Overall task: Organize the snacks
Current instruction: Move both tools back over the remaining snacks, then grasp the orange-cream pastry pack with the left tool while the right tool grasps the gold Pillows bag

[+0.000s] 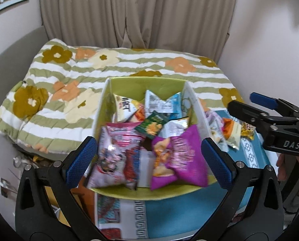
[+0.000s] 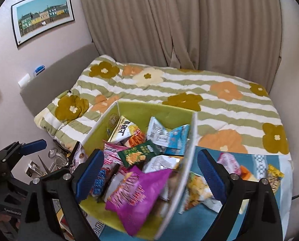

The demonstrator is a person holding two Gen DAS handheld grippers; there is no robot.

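Snacks (image 1: 149,124) fill the green box (image 1: 107,104) beyond both tongs (image 1: 149,158) (image 2: 149,172); each gapes wide, empty.

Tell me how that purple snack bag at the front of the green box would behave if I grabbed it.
The purple snack bag looks puffed, so it is probably light and would squash between the jaws. Its glossy film may be slippery. It leans over the near rim of the green box, so a push could tip it out.
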